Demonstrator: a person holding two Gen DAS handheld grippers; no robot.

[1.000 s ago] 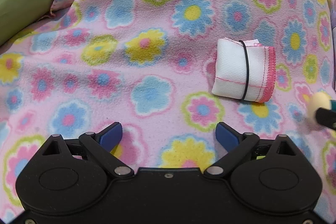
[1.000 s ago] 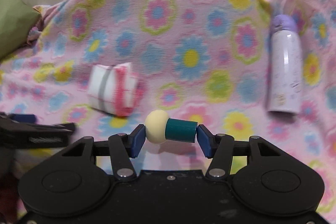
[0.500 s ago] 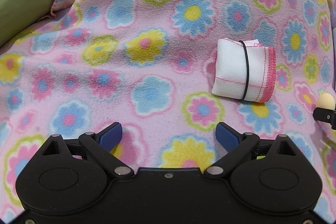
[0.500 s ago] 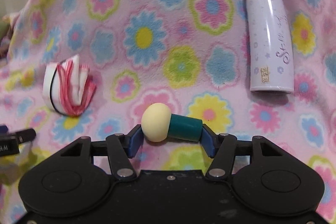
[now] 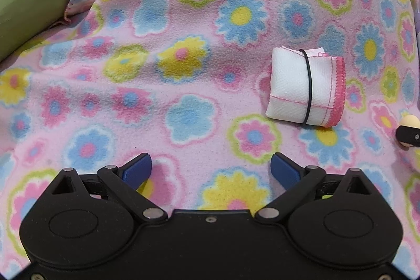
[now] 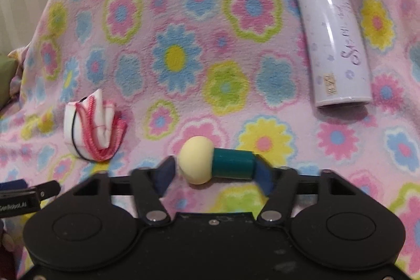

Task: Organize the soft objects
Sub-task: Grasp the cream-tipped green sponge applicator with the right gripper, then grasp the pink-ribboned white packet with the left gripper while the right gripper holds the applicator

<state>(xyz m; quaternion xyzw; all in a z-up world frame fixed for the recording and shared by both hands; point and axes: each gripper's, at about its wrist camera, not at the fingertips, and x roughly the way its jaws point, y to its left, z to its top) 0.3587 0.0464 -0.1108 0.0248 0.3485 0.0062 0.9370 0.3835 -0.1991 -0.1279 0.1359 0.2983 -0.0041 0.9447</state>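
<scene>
Your right gripper (image 6: 212, 176) has just been opening; the mushroom-shaped toy (image 6: 216, 160) lies between its pads, loosely. It may roll off the blanket (image 6: 183, 57). Your left gripper (image 5: 211, 171) gapes empty near the banded cloth (image 5: 305, 91).

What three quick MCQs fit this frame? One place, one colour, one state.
1. In the right wrist view, where does the lilac bottle lie relative to the folded cloth?
A) on top of it
B) well to its right, apart
C) to its left

2. The band round the folded cloth is:
A) black
B) green
C) yellow

3. The left claw is:
A) shut on the cloth
B) shut on the bottle
C) open, nothing between its pads

Key: 1 B, blanket shows between them; 2 A, a thin black loop crosses the white fabric; 3 C, the blue pads stand wide apart over bare blanket.
</scene>
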